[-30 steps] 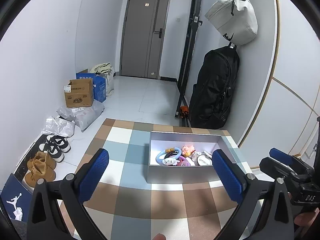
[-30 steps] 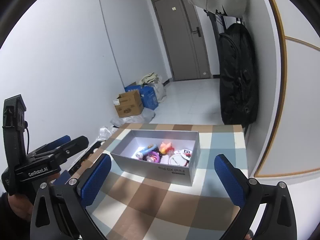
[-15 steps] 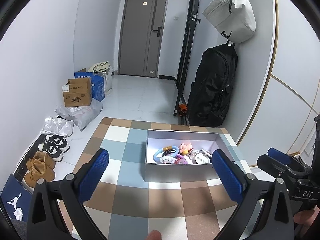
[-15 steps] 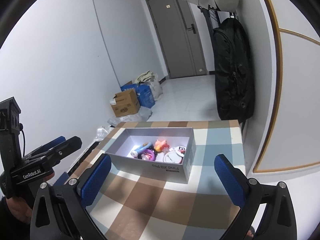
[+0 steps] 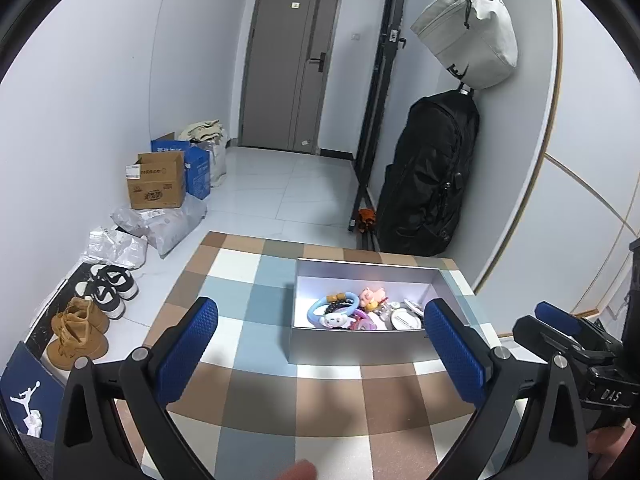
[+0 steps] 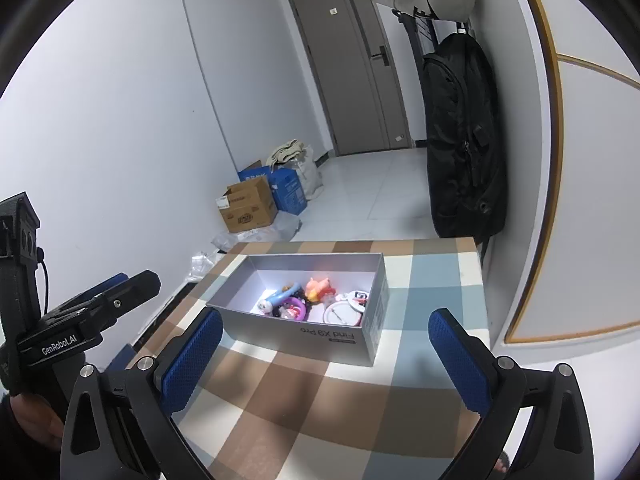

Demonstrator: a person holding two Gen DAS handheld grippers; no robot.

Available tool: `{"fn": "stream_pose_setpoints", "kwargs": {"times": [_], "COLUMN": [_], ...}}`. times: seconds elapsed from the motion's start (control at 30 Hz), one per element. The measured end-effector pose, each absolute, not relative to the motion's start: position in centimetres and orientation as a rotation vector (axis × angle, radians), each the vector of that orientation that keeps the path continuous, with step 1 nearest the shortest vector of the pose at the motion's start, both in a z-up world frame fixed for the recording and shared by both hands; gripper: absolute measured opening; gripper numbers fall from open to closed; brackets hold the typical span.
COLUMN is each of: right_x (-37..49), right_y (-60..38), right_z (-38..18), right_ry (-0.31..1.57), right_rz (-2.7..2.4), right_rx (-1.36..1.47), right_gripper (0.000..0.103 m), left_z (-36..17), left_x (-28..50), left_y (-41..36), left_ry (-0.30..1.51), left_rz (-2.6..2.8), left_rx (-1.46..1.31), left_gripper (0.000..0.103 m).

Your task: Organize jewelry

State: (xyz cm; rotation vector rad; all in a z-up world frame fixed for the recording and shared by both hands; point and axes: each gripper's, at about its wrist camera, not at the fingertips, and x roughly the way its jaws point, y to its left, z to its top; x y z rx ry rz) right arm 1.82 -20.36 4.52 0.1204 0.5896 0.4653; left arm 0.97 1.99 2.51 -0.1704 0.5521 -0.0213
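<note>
A grey open box stands on the checked tablecloth; it also shows in the right wrist view. Inside lie a blue ring, a pink pig figure, a white round piece and several small trinkets. My left gripper is open and empty, held above the table short of the box. My right gripper is open and empty, also short of the box. Each gripper shows at the edge of the other's view.
A black backpack and a pale bag hang on the right wall beyond the table. Cardboard boxes, plastic bags and shoes lie on the floor at the left. A grey door is at the back.
Both grippers have drawn back and shifted slightly; the box now sits a little further off in both views. Both stay open and empty.
</note>
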Motion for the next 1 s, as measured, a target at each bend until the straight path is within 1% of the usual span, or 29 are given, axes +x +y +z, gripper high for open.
{"fn": "stream_pose_setpoints", "kwargs": {"times": [1.0], "right_x": [1.96], "right_y": [-20.47], "right_z": [4.53], "right_ry": [0.595], "right_rz": [0.449], "right_rx": [0.113], "right_gripper": [0.103], "left_z": [2.35], "left_x": [1.14], "left_y": [2.40], "left_ry": [0.575], "left_rz": [-0.052], "left_rx": [-0.211], "left_gripper": [0.100]}}
